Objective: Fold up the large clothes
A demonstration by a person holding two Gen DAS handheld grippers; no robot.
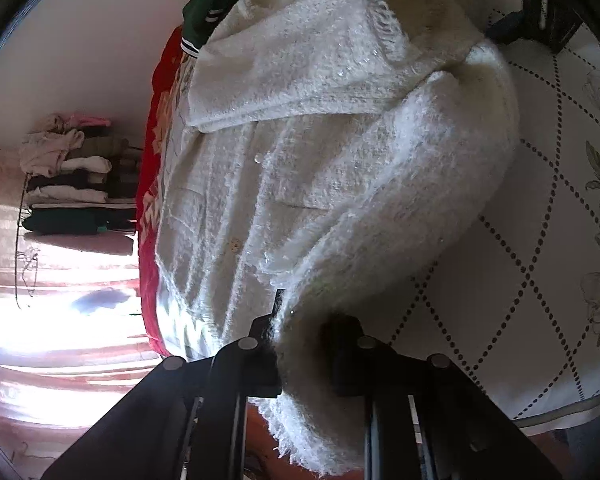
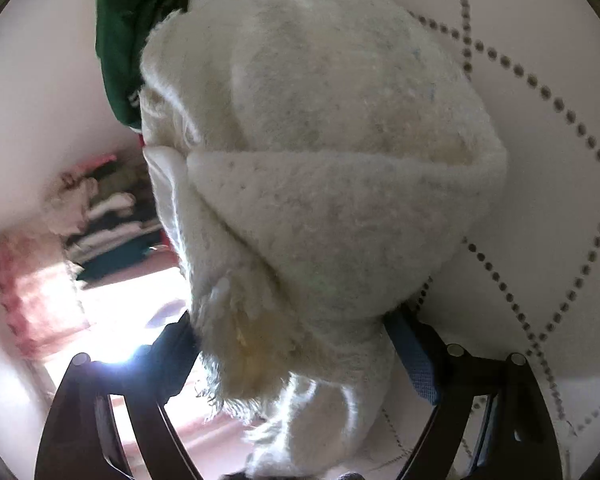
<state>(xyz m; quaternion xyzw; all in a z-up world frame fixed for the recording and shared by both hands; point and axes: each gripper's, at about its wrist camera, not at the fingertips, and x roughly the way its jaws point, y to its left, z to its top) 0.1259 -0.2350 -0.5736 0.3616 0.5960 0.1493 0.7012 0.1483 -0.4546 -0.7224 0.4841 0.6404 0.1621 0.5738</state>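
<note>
Left wrist view has the left gripper (image 1: 300, 344) clamped on the fuzzy hem of the white coat (image 1: 308, 168), the fringe bunched between its fingers. From that gripper the coat runs straight ahead and slightly to the left across the bed (image 1: 520, 240), so its long axis lies roughly along the line the gripper points. One sleeve is already folded across the chest far ahead of the gripper. A green garment (image 1: 208, 0) lies beyond the coat's far end, touching it, and a stack of clothes (image 1: 76, 180) stands well off to the gripper's left, apart from the coat.

Right wrist view shows the right gripper (image 2: 300, 344) with its fingers spread wide, one on each side of a thick rolled part of the coat (image 2: 320, 180). The cloth fills the gap between them, but the pads do not look pressed on it; I judge this gripper to be standing open around the cloth, not holding it. The picture is soft, so the exact contact is hard to tell.

Both grippers sit at the near edge of the coat, and the bulk lies forward of each. The coming fold, as I judge it, turns on carrying this near edge ahead along the coat's length toward the folded sleeve.
</note>
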